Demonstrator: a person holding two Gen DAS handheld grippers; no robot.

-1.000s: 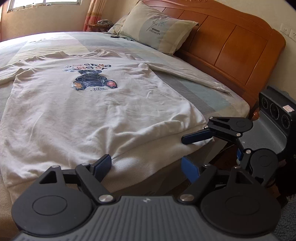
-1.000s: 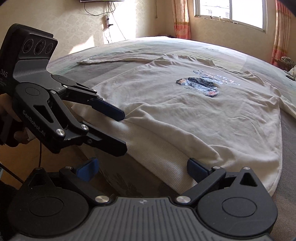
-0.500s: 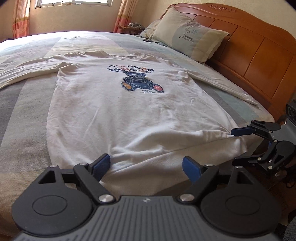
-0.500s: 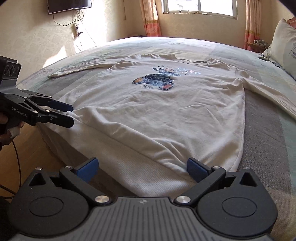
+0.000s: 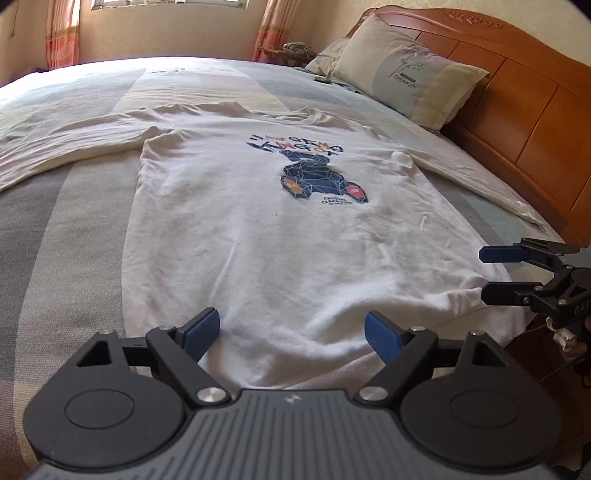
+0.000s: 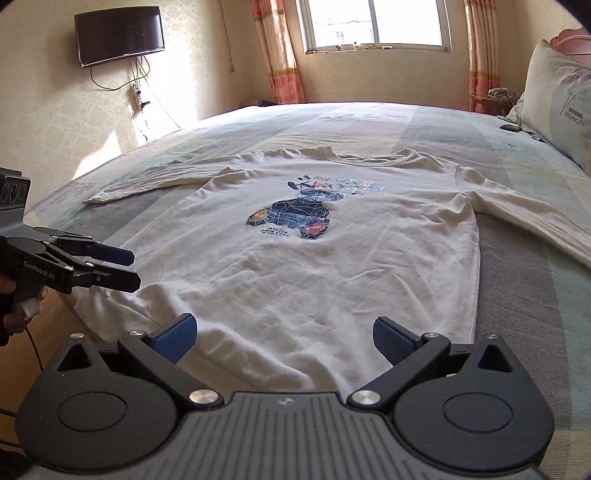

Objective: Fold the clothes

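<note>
Soft matt cloth shirt (image 5: 295,240); glossy wooden headboard (image 5: 517,122); matt plastic tool (image 5: 291,332)

A cream long-sleeved cotton shirt with a dark geometric bear print (image 6: 303,258) lies face up and spread flat on the grey, beige and pale green striped bed cover (image 6: 517,280), sleeves out to both sides. The right gripper (image 6: 282,334), black with blue pads, hangs over the shirt's hem with its jaws wide apart. The left gripper (image 6: 129,267), also black with blue pads, sits at the hem's left corner, jaws slightly parted. A printed pillow (image 6: 557,107) leans at the right, and a black flat television (image 6: 119,34) hangs on the wall.
</note>
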